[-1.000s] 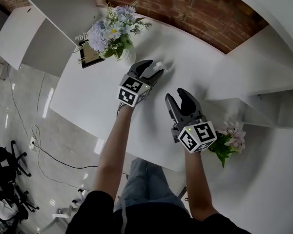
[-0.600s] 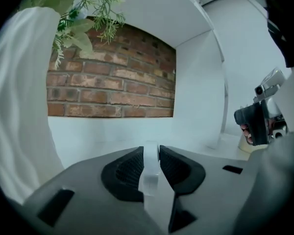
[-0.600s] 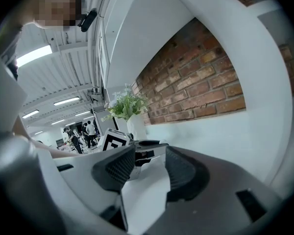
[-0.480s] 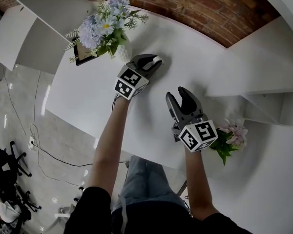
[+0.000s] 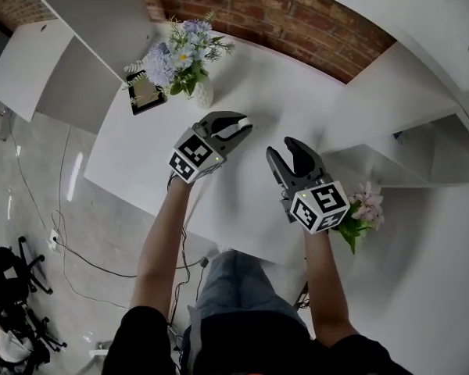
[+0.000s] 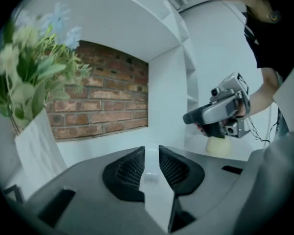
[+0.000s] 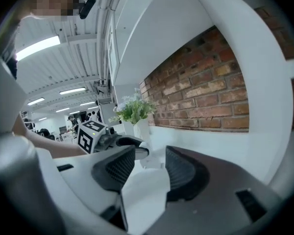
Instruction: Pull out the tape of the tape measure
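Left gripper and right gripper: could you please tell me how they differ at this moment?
The tongs of the left gripper, which have just been closing, pinch a small white tape measure; those of the right gripper stand apart and empty. The left gripper reaches farther across the table, toward the vase; the right gripper is nearer its edge. Both carry a marker cube.

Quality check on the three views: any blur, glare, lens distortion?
Head view: sharp, fisheye bows the white table, glare streaks on the floor. Left gripper view: flowers at left smeared and soft, corners vignetted black. Right gripper view: brick wall curves with the lens, ceiling lights blown out.
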Demonstrator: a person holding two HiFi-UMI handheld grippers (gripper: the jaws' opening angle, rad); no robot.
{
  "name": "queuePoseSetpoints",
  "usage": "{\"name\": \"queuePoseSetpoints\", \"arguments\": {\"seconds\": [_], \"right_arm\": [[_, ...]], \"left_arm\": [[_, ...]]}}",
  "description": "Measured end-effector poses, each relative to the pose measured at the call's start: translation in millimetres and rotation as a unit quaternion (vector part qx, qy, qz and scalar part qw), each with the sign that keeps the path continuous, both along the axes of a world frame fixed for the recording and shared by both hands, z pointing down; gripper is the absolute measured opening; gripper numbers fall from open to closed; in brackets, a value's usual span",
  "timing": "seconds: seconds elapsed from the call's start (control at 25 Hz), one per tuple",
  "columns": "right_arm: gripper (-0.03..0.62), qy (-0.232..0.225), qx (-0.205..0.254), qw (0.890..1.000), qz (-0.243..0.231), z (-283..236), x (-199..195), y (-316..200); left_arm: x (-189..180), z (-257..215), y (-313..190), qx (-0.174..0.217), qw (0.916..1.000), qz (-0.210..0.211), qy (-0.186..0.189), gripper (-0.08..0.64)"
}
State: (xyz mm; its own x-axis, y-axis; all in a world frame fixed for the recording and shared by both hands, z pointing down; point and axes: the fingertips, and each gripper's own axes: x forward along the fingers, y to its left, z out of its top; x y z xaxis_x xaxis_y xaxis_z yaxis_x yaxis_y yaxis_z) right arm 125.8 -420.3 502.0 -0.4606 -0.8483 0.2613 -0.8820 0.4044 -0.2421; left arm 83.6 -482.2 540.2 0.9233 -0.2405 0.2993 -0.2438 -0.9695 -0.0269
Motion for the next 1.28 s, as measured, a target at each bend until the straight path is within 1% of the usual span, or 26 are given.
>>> {"name": "queuePoseSetpoints", "arguments": {"seconds": [0.08,0.12,0.16,0.2,0.24,0.28,0.32,0.36,0.44,0.48,0.52,0.6,0.68,0.76,0.88,1.0,1.04,1.16,1.2,1.24,1.28], "right_arm": [[0.173,0.032,-0.005,0.999,-0.034,-9,-5,6],[0.173,0.055,-0.010,0.997,-0.058,-11,-9,11],[0.173,0.083,-0.015,0.993,-0.086,-13,-14,16],[0.173,0.115,-0.020,0.986,-0.117,-13,-20,22],[0.173,0.150,-0.027,0.977,-0.150,-10,-26,29],[0.173,0.186,-0.035,0.965,-0.182,-7,-33,36],[0.173,0.223,-0.043,0.950,-0.213,-2,-38,45],[0.175,0.261,-0.049,0.933,-0.242,4,-43,53],[0.186,0.332,-0.058,0.896,-0.290,14,-49,69],[0.186,0.360,-0.061,0.879,-0.308,20,-51,76],[0.186,0.381,-0.063,0.864,-0.323,25,-54,82],[0.185,0.410,-0.067,0.843,-0.343,35,-59,95],[0.182,0.427,-0.067,0.828,-0.357,40,-61,106],[0.113,0.434,-0.062,0.822,-0.365,41,-62,117],[0.110,0.438,-0.064,0.815,-0.374,41,-61,130],[0.109,0.453,-0.077,0.807,-0.371,45,-52,138],[0.107,0.455,-0.080,0.807,-0.367,46,-48,140],[0.107,0.446,-0.088,0.815,-0.359,44,-43,146],[0.107,0.445,-0.089,0.816,-0.358,44,-42,148],[0.107,0.448,-0.090,0.814,-0.358,44,-41,150],[0.107,0.455,-0.092,0.810,-0.358,45,-39,151]], "left_arm": [[-6,-17,23,0.012,0.9995,0.026,-0.010,0.089],[-9,-25,35,0.018,0.9989,0.039,-0.015,0.089],[-11,-33,48,0.024,0.9982,0.052,-0.019,0.089],[-14,-41,60,0.029,0.9973,0.065,-0.022,0.089],[-16,-47,72,0.032,0.9963,0.075,-0.024,0.089],[-18,-53,83,0.035,0.9954,0.085,-0.025,0.089],[-20,-58,95,0.037,0.9944,0.095,-0.027,0.089],[-22,-62,106,0.039,0.9933,0.105,-0.029,0.089],[-24,-69,127,0.046,0.9912,0.121,-0.031,0.089],[-24,-73,137,0.049,0.9901,0.128,-0.030,0.089],[-23,-76,147,0.052,0.9892,0.134,-0.028,0.089],[-22,-80,166,0.057,0.9872,0.147,-0.024,0.089],[-20,-83,182,0.061,0.9853,0.158,-0.023,0.089],[-20,-82,194,0.062,0.9838,0.166,-0.026,0.089],[-24,-78,207,0.053,0.9827,0.175,-0.030,0.087],[-30,-72,213,0.047,0.9822,0.176,-0.043,0.086],[-32,-71,214,0.045,0.9824,0.175,-0.046,0.086],[-42,-70,218,0.036,0.9830,0.174,-0.045,0.086],[-44,-69,219,0.034,0.9829,0.175,-0.046,0.086],[-48,-68,221,0.032,0.9827,0.175,-0.050,0.086],[-51,-66,222,0.032,0.9826,0.175,-0.055,0.085]]}}
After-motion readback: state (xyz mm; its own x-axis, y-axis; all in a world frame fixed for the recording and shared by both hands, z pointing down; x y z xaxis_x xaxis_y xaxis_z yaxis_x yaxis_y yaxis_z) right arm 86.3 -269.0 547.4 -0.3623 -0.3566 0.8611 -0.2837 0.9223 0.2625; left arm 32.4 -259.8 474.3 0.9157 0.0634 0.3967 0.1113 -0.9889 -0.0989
